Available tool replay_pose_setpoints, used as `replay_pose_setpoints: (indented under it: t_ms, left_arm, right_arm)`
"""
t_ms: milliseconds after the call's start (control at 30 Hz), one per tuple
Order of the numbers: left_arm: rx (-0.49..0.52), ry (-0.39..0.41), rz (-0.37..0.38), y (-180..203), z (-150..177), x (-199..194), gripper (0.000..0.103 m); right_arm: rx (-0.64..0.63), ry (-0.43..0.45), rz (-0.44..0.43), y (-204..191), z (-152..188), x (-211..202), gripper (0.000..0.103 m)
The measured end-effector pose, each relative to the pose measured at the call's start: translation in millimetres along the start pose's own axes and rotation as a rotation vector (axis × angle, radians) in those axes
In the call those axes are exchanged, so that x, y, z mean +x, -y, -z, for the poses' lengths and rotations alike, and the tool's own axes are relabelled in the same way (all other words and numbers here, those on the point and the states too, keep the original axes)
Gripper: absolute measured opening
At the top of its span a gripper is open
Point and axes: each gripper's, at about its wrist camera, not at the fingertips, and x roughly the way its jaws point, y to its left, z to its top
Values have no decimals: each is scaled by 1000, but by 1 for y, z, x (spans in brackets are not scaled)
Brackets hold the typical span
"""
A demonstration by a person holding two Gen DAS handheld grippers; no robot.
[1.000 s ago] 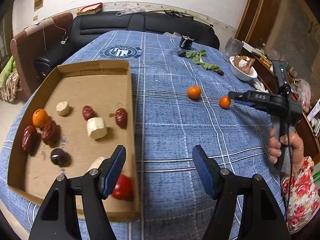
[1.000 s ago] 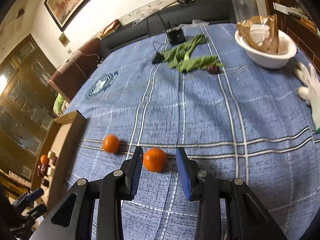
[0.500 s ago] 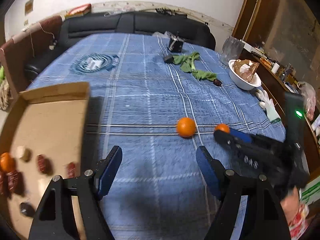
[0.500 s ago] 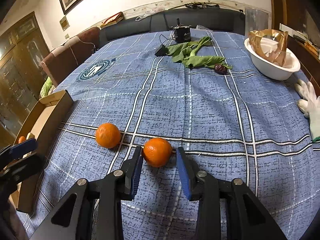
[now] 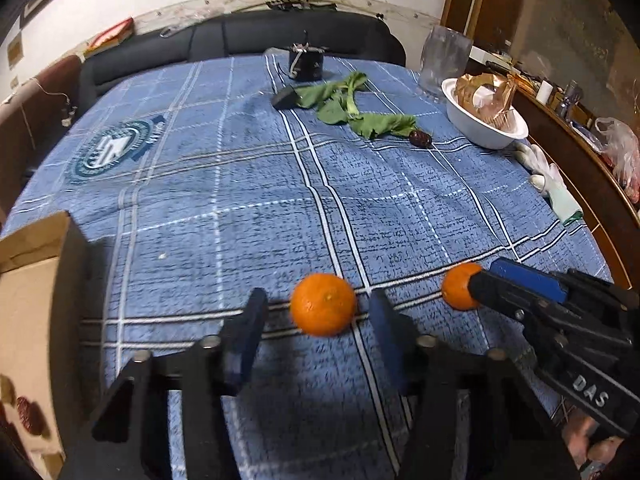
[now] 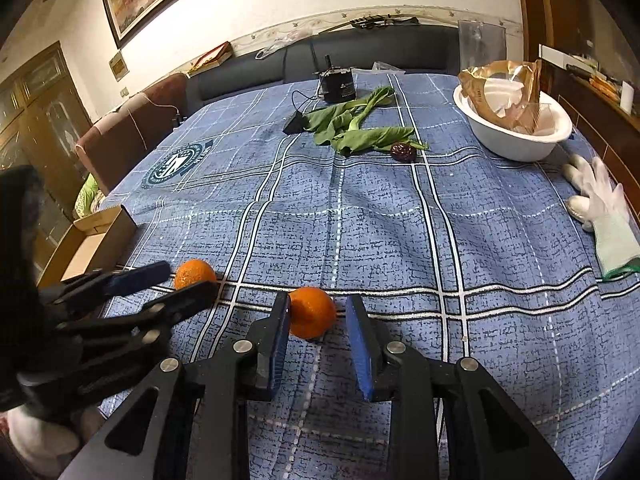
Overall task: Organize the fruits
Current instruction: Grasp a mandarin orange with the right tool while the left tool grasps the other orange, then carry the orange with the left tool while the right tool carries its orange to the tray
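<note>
Two round, dimpled oranges (image 5: 323, 304) (image 6: 311, 312) on woven plaid tablecloth (image 5: 248, 184).

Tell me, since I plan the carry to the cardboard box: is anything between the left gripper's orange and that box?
Nothing visible stands in the way. The orange lies between the left gripper's fingers, and only bare blue tablecloth stretches from there to the cardboard box. The second orange lies on the far side, at the right gripper.

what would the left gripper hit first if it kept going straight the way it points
Most likely the mandarin lying on the blue tablecloth: it sits just ahead of the left gripper, between its two fingers, with gaps visible on both sides. Depth is hard to judge.
</note>
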Motion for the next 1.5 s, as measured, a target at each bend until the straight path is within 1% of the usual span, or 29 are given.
replay_pose_setpoints:
  t_ms: [67, 200, 233, 267, 300, 433, 533, 600, 700, 867, 1000, 1067, 1167, 1333, 1500]
  left_arm:
    - [0, -5, 15, 0, -2, 5, 45]
    - [18, 13, 21, 2, 1, 5, 45]
    - [18, 13, 21, 2, 1, 5, 41]
    - [17, 14, 12, 1, 2, 4, 34]
    - [14, 16, 8, 1, 2, 4, 31]
    - [9, 16, 7, -1, 3, 2, 30]
    - [16, 18, -3, 0, 3, 2, 30]
    - [18, 18, -8, 0, 3, 2, 30]
    - [3, 13, -17, -1, 4, -3, 30]
    - [-18, 57, -20, -1, 10, -38, 30]
    - [-43, 94, 0, -5, 19, -71, 30]
    - [-52, 117, -5, -9, 25, -87, 30]
    - [-75, 153, -32, -21, 37, -111, 30]
    - [-134, 208, -100, -52, 58, -148, 30]
    - [-190, 239, -159, -86, 81, -175, 31]
  right_arm:
    - [0, 0, -12, 0, 0, 1, 31]
    - [-3, 8, -25, -1, 1, 3, 31]
    - [0, 11, -30, -2, 2, 4, 31]
    - [1, 13, -33, -2, 2, 5, 31]
    - [2, 14, -34, -3, 2, 6, 32]
    - [-22, 4, -39, -9, 3, 9, 32]
    - [-55, -21, -38, -18, 6, 13, 31]
    - [-78, -14, -15, -24, 7, 12, 30]
    - [-85, 4, -2, -26, 7, 8, 30]
    - [-63, 39, 23, -21, 6, -1, 30]
    - [-87, 63, 58, -26, 6, -8, 30]
    - [-116, 78, 84, -33, 8, -12, 30]
    - [-164, 98, 110, -45, 10, -17, 30]
    - [-202, 109, 95, -66, 15, -26, 30]
    - [-288, 131, 117, -102, 27, -42, 30]
